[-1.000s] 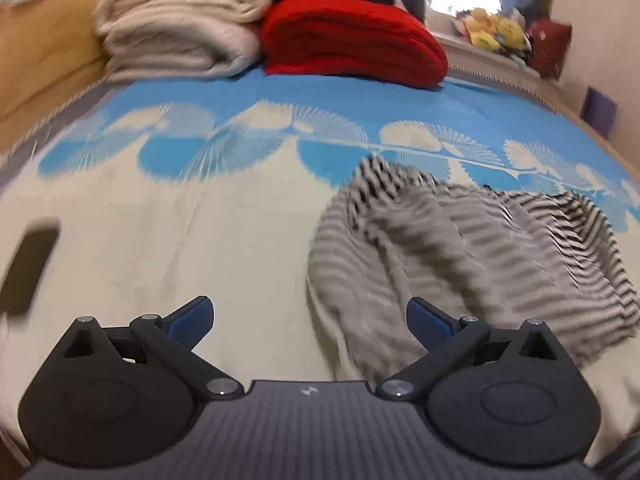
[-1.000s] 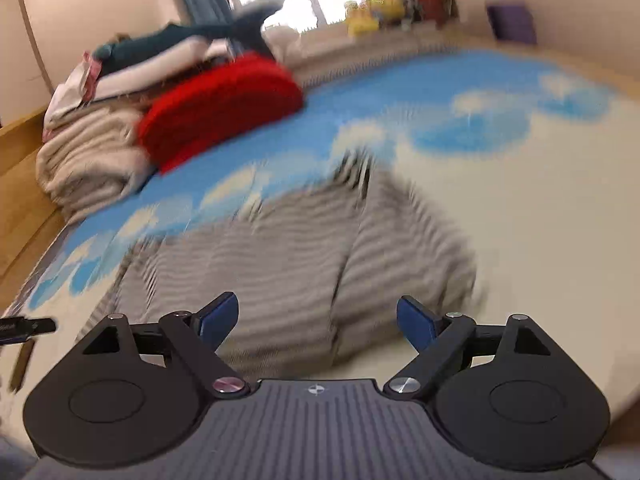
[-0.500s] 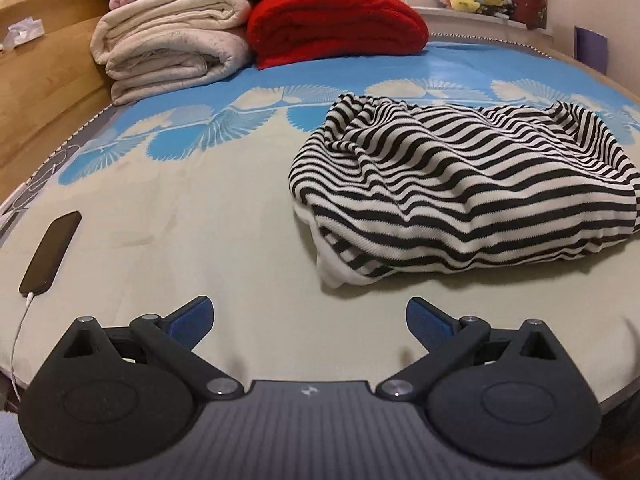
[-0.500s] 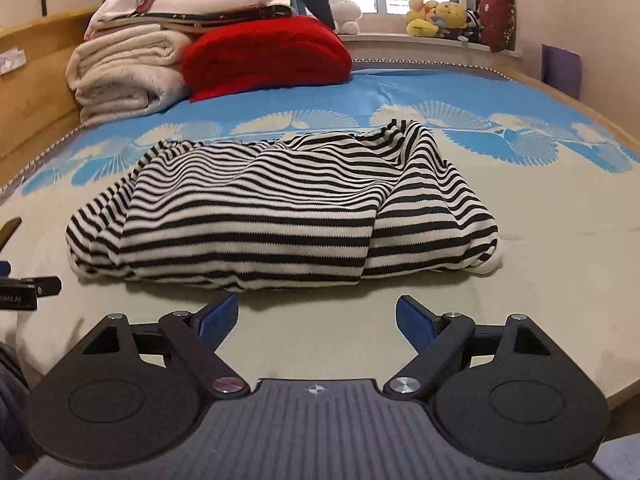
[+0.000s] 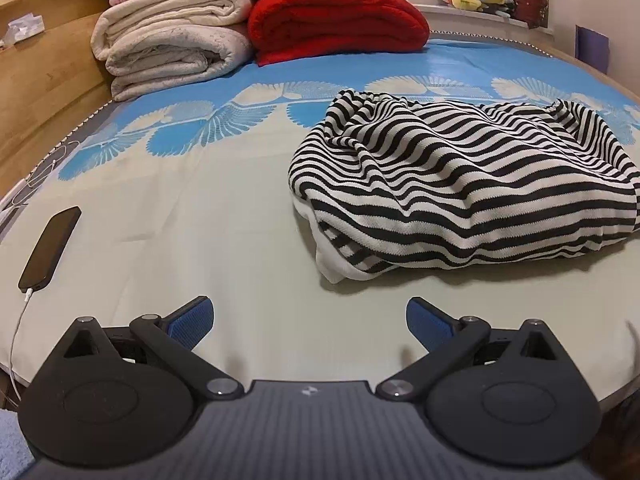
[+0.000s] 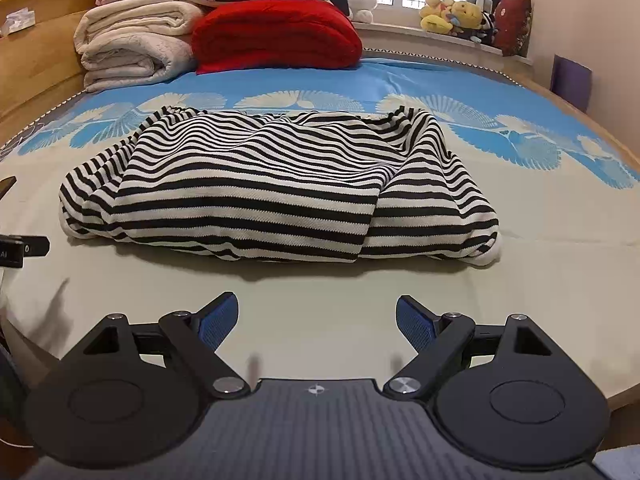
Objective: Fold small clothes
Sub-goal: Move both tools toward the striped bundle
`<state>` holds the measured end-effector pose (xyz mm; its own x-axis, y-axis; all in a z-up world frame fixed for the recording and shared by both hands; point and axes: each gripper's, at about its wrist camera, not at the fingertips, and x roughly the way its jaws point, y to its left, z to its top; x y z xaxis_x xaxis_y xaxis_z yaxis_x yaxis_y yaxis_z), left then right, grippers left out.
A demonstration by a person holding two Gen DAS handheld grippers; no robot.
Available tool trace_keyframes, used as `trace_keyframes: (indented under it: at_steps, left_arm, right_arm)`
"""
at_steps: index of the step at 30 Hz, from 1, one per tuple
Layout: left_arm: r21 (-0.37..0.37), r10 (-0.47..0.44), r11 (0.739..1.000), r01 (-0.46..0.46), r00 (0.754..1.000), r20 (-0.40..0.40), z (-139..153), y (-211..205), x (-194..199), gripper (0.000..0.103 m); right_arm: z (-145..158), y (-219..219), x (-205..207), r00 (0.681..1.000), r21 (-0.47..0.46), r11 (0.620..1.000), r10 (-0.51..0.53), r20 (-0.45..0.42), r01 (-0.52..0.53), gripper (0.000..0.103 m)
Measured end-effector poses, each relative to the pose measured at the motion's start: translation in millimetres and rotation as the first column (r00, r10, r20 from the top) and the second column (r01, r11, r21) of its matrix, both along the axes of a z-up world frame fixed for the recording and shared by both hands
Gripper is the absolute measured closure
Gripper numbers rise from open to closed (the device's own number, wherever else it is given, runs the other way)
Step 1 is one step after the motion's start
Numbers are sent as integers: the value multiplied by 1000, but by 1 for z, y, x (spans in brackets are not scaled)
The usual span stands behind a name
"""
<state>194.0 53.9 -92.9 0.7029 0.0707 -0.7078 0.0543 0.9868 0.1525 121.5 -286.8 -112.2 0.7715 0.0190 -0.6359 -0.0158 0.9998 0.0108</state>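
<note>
Black-and-white striped knit, the garment (image 6: 256, 196) lies bunched and loosely folded on the bed (image 6: 540, 264), mid-sheet. Both grippers hang short of its near edge, the left gripper (image 5: 310, 316) and right gripper (image 6: 317, 314) with fingers spread wide, holding nothing. A phone (image 5: 50, 250) lies well to the left.

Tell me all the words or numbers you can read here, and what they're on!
"AI": white letters, cut off by the picture's edge, on the black bar at the left of the right wrist view.
Small white mark on each gripper's grey body: a logo, not letters.
Nothing else readable.
</note>
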Motion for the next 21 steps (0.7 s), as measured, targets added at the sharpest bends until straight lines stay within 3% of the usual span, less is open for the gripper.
trace_keyframes:
  at_steps: [15,18,20,21]
  left_arm:
    - [-49,-16,999,15,1000,-18,1,-8,6,0]
    - [-66,-11,998,10,1000,-21,4,-5,8,0]
    - [-87,-4,996,2,1000,-17,11,0,12,0]
    - [-97,4,995,-5,1000,-11,16,5,16,0]
  right_arm:
    - [-1,-11,9,999,58,997,-42,-25,44,16]
    - [0,-26,12,995,144,985,-92,-39,96,16]
    - [0,-45,13,985,267,949,-160,-58,170,16]
    - [0,-58,13,976,344,914,-205,-71,217,16]
